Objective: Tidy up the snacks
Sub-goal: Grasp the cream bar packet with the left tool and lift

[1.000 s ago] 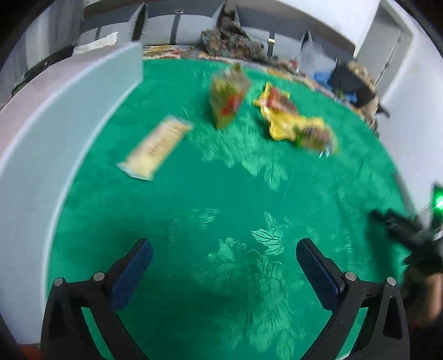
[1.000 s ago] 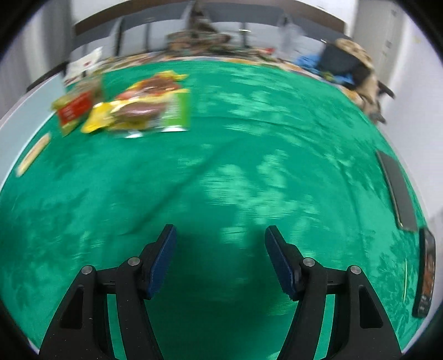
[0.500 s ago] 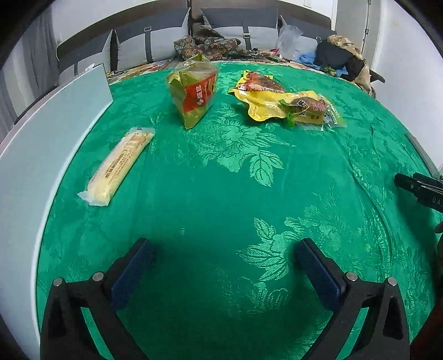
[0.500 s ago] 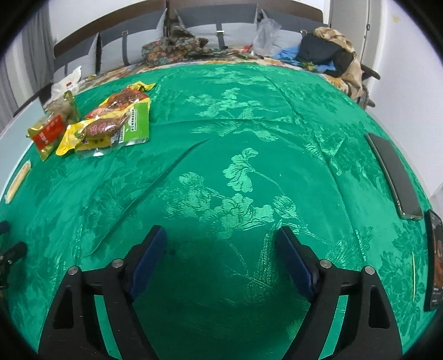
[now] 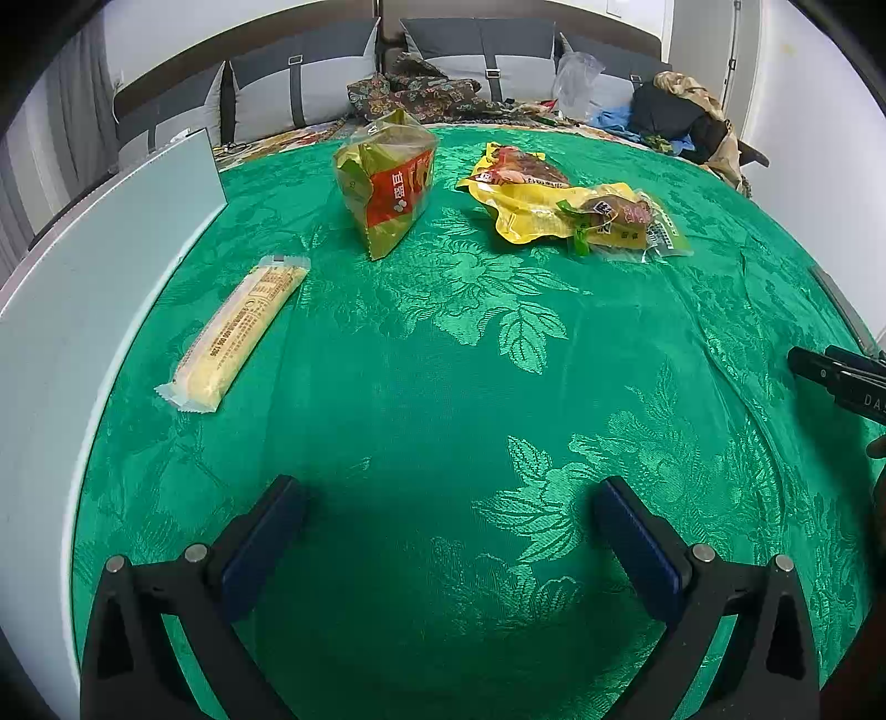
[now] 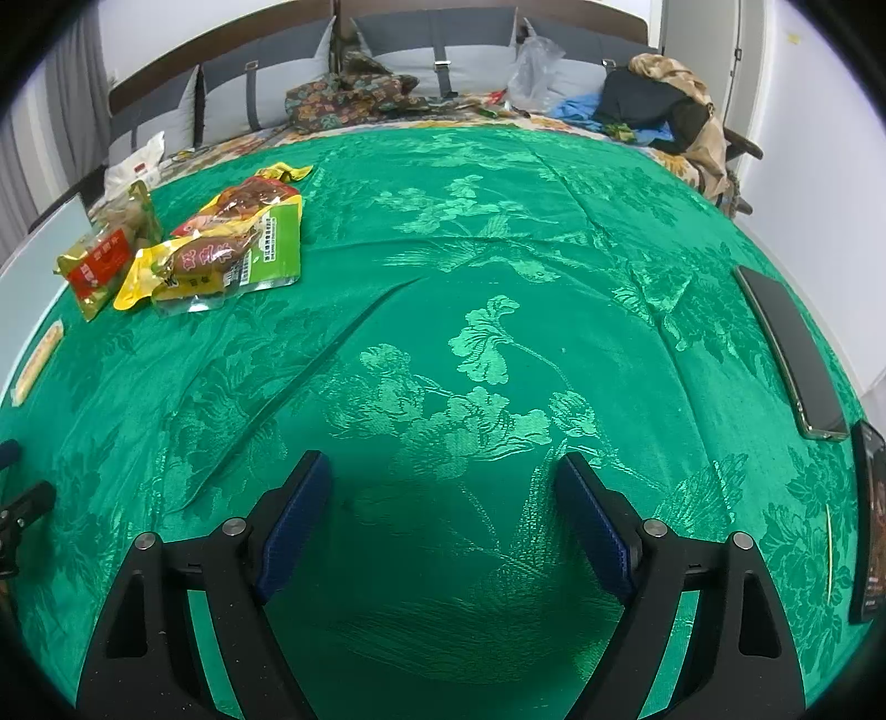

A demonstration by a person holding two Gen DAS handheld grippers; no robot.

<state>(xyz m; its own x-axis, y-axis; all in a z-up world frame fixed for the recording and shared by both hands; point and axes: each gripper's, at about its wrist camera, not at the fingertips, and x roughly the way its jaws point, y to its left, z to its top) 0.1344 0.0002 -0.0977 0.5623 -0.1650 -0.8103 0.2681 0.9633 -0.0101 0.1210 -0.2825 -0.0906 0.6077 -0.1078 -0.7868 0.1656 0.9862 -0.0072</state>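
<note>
Four snacks lie on the green floral cloth (image 5: pixel 443 387). A long pale yellow bar (image 5: pixel 238 332) lies at the left, a green, red and gold bag (image 5: pixel 387 183) stands behind it, and a yellow packet (image 5: pixel 526 199) overlaps a clear green-edged packet (image 5: pixel 626 221) to the right. My left gripper (image 5: pixel 448 515) hovers open over bare cloth, well short of the snacks. My right gripper (image 6: pixel 443 498) is also open and holds nothing; the bag (image 6: pixel 105 255), packets (image 6: pixel 232 243) and bar (image 6: pixel 36 363) sit far to its upper left. Each gripper shows at the edge of the other's view.
A tall white panel (image 5: pixel 83 288) runs along the cloth's left edge. Two dark phones (image 6: pixel 792 349) (image 6: pixel 869 520) lie at the right edge. A grey sofa (image 6: pixel 443 50) with clothes and bags stands behind the table.
The left view has rolled level and sharpened, with the snacks now nearer its centre. The right gripper's jaws have spread wider over the same patch of cloth.
</note>
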